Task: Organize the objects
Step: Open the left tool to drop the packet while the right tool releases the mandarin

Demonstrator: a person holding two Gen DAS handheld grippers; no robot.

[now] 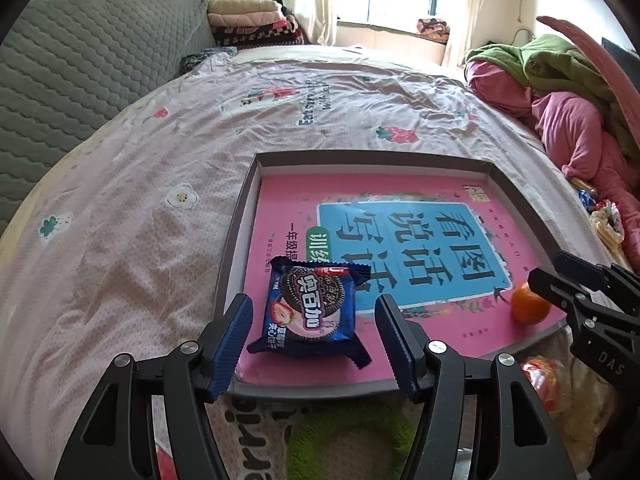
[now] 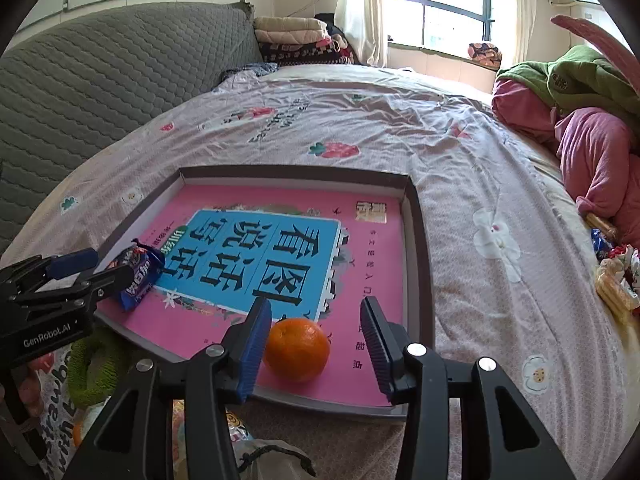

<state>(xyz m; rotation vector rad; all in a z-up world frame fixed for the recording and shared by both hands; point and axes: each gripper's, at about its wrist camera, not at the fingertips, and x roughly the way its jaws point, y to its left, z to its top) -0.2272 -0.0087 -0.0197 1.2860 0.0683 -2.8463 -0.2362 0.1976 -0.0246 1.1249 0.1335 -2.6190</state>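
A shallow grey box tray [image 1: 236, 216] lies on the bed with a pink book [image 1: 400, 240] flat inside it. A blue cookie packet [image 1: 310, 312] rests on the book's near left corner, between the spread fingers of my left gripper [image 1: 314, 340], which is open and not touching it. An orange [image 2: 297, 348] sits on the book's near edge between the fingers of my right gripper [image 2: 316, 340], open, with the left finger close to it. The orange [image 1: 530, 304] and the packet [image 2: 138, 276] each show in the other view.
Pink floral bedsheet [image 2: 480, 160] surrounds the tray [image 2: 420, 240]. Snack packets [image 2: 612, 280] lie at the right by pink and green clothes [image 2: 592, 120]. A green ring [image 2: 92, 368] and a bag [image 2: 272, 460] sit just below the tray's near edge. Grey headboard [image 1: 80, 64] at left.
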